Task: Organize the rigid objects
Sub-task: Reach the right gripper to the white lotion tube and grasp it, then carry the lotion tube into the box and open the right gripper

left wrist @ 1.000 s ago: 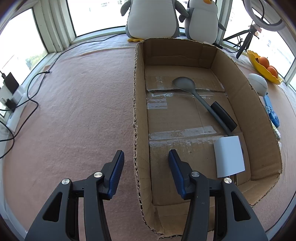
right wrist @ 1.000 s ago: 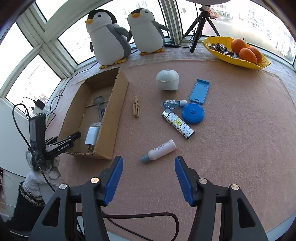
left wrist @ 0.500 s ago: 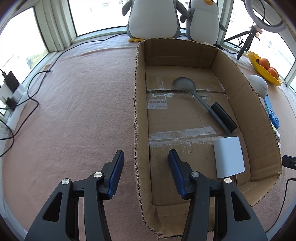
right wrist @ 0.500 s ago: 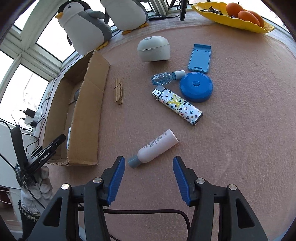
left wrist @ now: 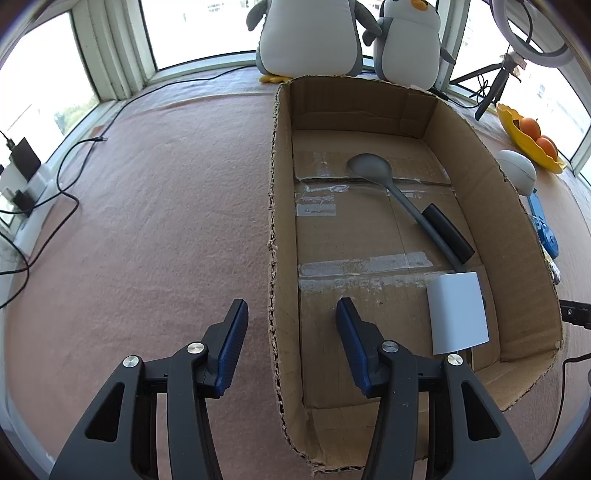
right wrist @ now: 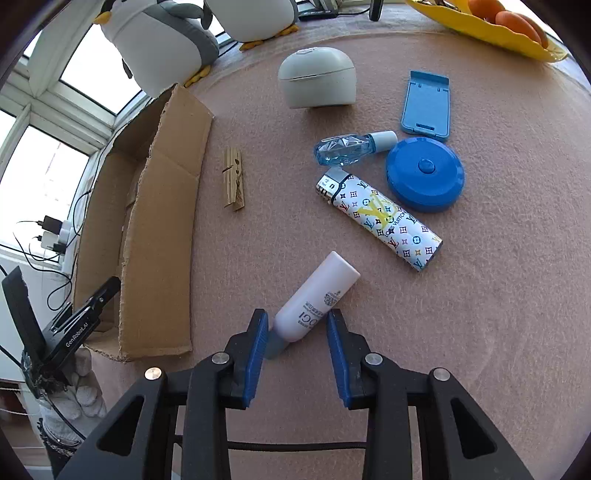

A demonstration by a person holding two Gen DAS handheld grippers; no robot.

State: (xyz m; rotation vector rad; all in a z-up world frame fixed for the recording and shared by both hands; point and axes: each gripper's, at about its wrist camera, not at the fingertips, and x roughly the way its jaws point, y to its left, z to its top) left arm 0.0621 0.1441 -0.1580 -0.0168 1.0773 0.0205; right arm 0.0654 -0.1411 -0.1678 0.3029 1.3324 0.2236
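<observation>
A white bottle [right wrist: 314, 295] with a grey cap lies on the pink cloth between the jaws of my right gripper [right wrist: 297, 321], which are closing; the pads sit close at its sides without clearly pressing. Beyond it lie a patterned lighter [right wrist: 380, 218], a blue round case [right wrist: 424, 173], a clear blue bottle [right wrist: 347, 151], a blue stand [right wrist: 426, 105], a white case [right wrist: 317, 81] and a wooden clothespin [right wrist: 233, 179]. My left gripper [left wrist: 291, 306] is open astride the left wall of the cardboard box [left wrist: 498, 206], which holds a grey spoon [left wrist: 369, 168], a black bar [left wrist: 447, 232] and a white block [left wrist: 458, 314].
Two plush penguins [left wrist: 310, 33] stand behind the box by the window. A yellow dish with oranges [right wrist: 491, 22] sits at the far right. Cables and a power strip [left wrist: 26, 192] lie at the cloth's left edge. A tripod [left wrist: 495, 81] stands at the back.
My right gripper has come down and forward over the white bottle and narrowed its jaws around it. The left gripper and the box contents have not moved.
</observation>
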